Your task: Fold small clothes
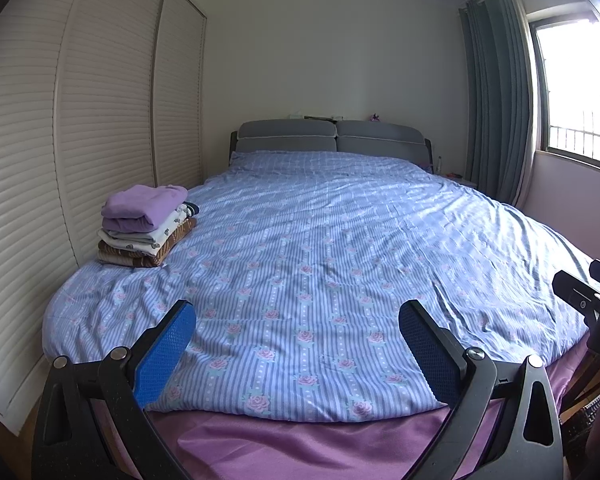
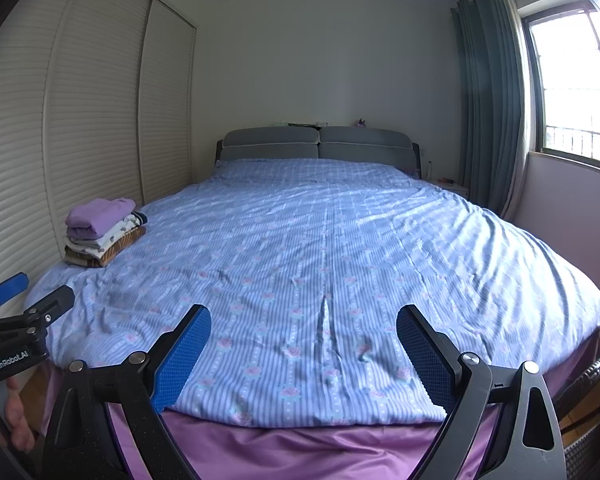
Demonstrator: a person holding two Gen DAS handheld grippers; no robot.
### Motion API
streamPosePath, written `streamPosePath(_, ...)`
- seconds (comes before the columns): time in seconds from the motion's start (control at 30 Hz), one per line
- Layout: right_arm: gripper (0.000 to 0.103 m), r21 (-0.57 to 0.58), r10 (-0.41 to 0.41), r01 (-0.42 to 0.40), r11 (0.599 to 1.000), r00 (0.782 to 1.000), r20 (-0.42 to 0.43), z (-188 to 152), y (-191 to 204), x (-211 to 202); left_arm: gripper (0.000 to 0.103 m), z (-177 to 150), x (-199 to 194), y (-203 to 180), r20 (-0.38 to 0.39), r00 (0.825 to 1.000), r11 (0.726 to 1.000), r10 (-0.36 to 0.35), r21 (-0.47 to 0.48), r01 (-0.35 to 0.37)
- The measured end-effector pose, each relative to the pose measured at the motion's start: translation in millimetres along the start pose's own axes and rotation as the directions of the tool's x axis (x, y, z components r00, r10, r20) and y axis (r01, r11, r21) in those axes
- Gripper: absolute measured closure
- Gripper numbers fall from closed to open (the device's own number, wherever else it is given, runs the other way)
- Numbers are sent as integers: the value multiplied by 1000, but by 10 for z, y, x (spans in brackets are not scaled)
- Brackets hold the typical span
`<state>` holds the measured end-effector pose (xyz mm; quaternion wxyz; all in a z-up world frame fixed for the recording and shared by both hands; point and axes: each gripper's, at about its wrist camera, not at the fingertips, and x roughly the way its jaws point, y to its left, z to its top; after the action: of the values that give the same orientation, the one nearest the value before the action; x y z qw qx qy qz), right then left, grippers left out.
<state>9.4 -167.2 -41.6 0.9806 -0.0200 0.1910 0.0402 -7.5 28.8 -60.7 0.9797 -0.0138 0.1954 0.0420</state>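
- Over by the wardrobe side of the bed [image 1: 340, 240], a stack of folded clothes [image 1: 148, 232] is sitting on the striped floral duvet [image 2: 324, 264], with a purple top [image 1: 144, 210] crowning it, a pale printed piece beneath, and a brown one at the bottom.
- Both tools are hovering at the foot of the bed, above the duvet's edge and the purple sheet [image 1: 300, 448] hanging below it.
- Left gripper [image 1: 298, 354] is gaping wide, its blue pads holding nothing; right gripper [image 2: 304, 356] is likewise spread wide and carrying nothing.
- No unfolded garment is showing on the duvet, so the pile is looking like finished work, and I am guessing the folding is at or near its end.
- If another piece is coming, the person is best laying it flat on the open middle of the duvet, well apart from the stack, smoothing wrinkles first.
- Pinching matching corners with each tool and bringing them over together is keeping edges aligned.
- Placing it squarely atop the stack is mattering too; the pile is already leaning slightly.
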Motion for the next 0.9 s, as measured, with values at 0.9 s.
streamPosePath(0.9, 8, 3, 1, -1, 1000, 1000, -2, -13, 41, -15, 0, -28, 77, 8, -49, 999, 1000, 21, -7, -21)
